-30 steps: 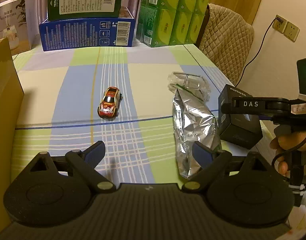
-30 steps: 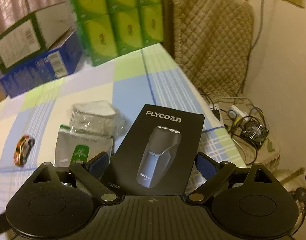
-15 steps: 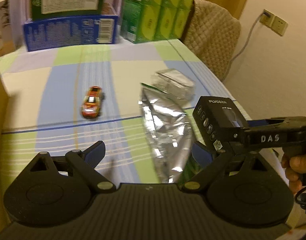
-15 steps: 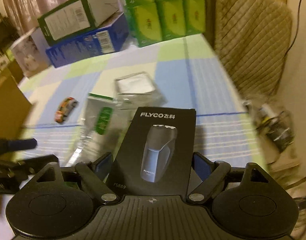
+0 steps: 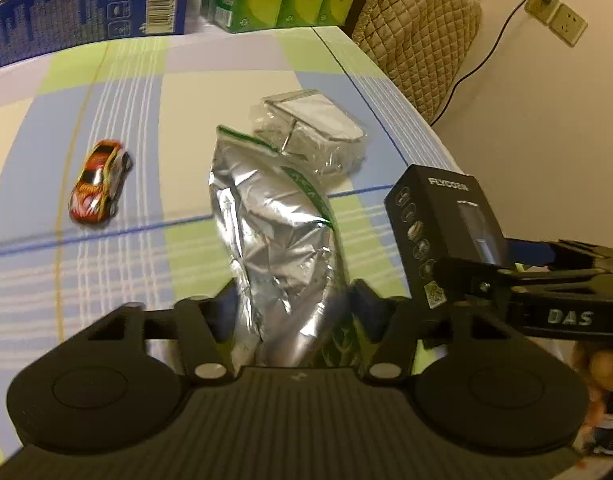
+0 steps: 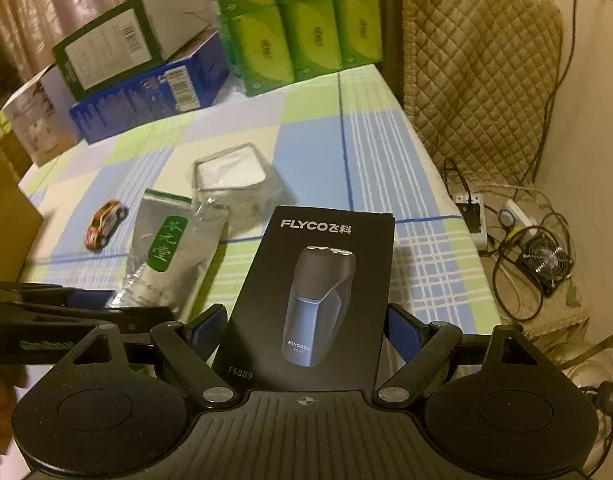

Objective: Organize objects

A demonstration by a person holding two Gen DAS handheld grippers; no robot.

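Left wrist view: left gripper (image 5: 292, 300) clamped on crinkled silver foil pouch (image 5: 278, 240), low over checked tablecloth (image 5: 118, 272); toy car (image 5: 98, 186) well apart at left. Grasp step; next likely lift, carry to storage.

Right wrist view: right gripper (image 6: 304, 330) pinching black FLYCO shaver box (image 6: 314, 300), held tilted over table edge, level beside left tool.

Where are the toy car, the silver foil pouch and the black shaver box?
toy car (image 5: 97, 181): left wrist view, on its roof.
silver foil pouch (image 5: 276, 240): left wrist view, crinkled middle.
black shaver box (image 6: 318, 300): right wrist view, printed front face.
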